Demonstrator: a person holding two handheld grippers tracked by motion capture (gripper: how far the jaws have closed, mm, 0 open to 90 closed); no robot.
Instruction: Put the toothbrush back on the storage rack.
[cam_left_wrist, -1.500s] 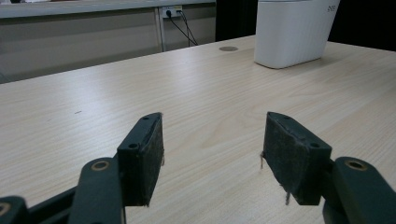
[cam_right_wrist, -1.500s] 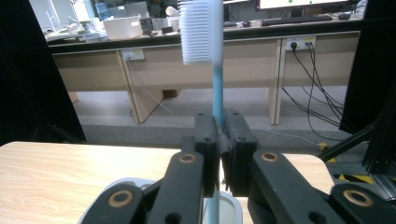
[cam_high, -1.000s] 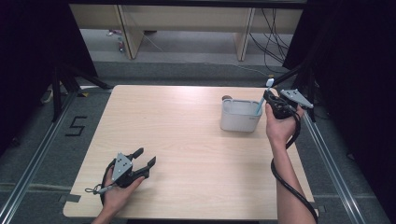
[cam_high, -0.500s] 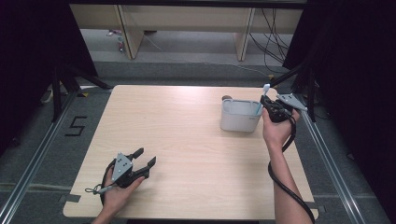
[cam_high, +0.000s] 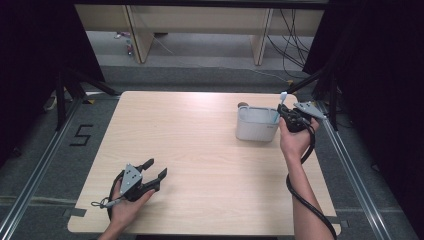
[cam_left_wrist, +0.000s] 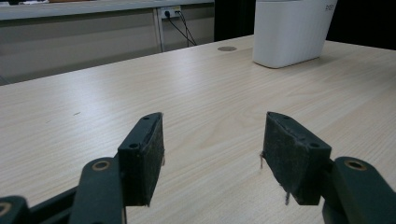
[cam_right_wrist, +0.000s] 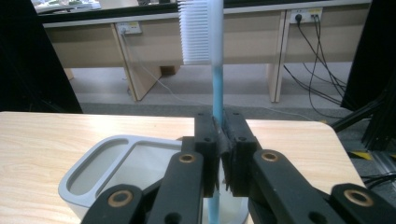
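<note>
A toothbrush (cam_high: 276, 116) with a blue handle and white bristles (cam_right_wrist: 196, 32) stands upright, head up. My right gripper (cam_high: 287, 116) is shut on its handle (cam_right_wrist: 216, 88), at the right rim of a white divided container (cam_high: 255, 132), which lies just below the jaws (cam_right_wrist: 88, 179). The lower end of the handle reaches down toward the container's right compartment. My left gripper (cam_high: 156, 168) rests in a hand on the table's front left, open with nothing between its pads (cam_left_wrist: 212, 158). It points toward the far-off container (cam_left_wrist: 292, 30).
The light wooden table (cam_high: 200, 145) has a small round cable hole (cam_high: 243, 104) just behind the container. Beyond the far edge are wooden desks (cam_right_wrist: 140, 42) with wall sockets and hanging cables. Dark curtains and metal floor rails flank the table.
The right hand has shifted slightly left toward the container with the toothbrush still gripped. The left gripper has not moved.
</note>
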